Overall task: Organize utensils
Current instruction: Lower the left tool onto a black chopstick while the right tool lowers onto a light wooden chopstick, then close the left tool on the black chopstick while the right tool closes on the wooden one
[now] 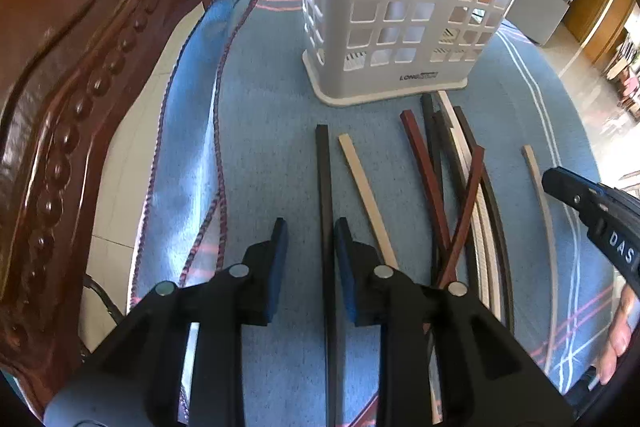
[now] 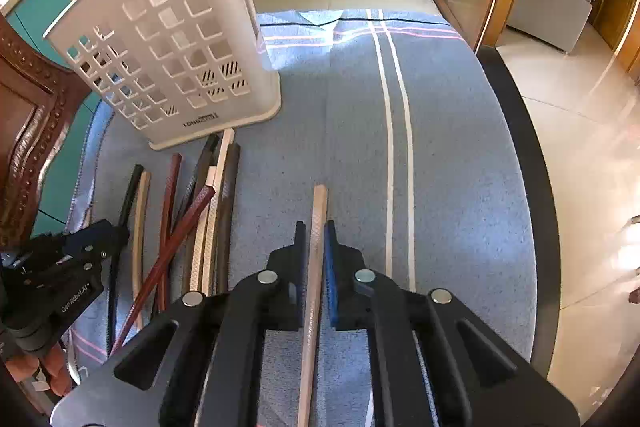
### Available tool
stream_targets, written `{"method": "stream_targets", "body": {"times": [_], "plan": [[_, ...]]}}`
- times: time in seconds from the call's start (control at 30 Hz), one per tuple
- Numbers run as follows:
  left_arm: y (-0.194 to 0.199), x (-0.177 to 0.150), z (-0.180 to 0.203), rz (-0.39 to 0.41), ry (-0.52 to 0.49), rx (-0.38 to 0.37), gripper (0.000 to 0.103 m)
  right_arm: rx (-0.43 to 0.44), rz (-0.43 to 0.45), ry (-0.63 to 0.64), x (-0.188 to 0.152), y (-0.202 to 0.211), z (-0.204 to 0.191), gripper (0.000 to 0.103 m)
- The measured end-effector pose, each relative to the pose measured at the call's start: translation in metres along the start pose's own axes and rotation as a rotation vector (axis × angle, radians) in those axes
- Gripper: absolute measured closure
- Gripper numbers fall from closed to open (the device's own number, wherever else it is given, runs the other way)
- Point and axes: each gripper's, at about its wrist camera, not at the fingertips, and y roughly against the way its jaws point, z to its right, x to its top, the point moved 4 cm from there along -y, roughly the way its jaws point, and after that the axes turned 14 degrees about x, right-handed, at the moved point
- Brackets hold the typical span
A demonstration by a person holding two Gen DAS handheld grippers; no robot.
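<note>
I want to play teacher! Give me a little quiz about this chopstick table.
1. True or false: the white holder lies on its side.
2. What is the right gripper shut on? A red chopstick, B pale chopstick, C spoon.
3. What colour is the cloth under everything?

Key: 1 false, it stands upright. 2 B. 3 blue.

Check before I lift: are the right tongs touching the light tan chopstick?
Touching. In the right wrist view both pads of the right tongs press against the light tan chopstick.
</note>
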Motion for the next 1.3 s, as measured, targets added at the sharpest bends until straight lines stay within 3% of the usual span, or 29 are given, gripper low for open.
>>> {"method": "stream_targets", "body": {"times": [0.17, 0.6, 1.07, 1.17, 1.2, 1.3], "plan": [[0.002, 0.002, 0.003, 0.014, -0.003, 0.032, 0.067, -0.02, -0.019, 0.004, -0.006, 0.001, 0.008, 0.078], [0.001, 0.01, 0.007, 0.027, -0.007, 0.062, 0.059, -0.112, -0.03, 0.047, -0.008, -0.015, 0.009, 0.073], [-0.002, 0.019, 0.023, 0.039, -0.018, 0.087, 0.054, -0.128, -0.014, 0.058, -0.017, -0.008, 0.001, 0.072], [-0.003, 0.019, 0.019, 0.036, -0.008, 0.073, 0.057, -0.127, -0.015, 0.061, -0.016, -0.01, 0.001, 0.072], [-0.003, 0.019, 0.018, 0.03, 0.0, 0.045, 0.065, -0.125, -0.014, 0.06, -0.016, -0.01, 0.001, 0.072], [-0.002, 0.019, 0.019, 0.026, 0.002, 0.011, 0.075, -0.105, -0.014, 0.052, -0.016, -0.009, 0.002, 0.076]]}}
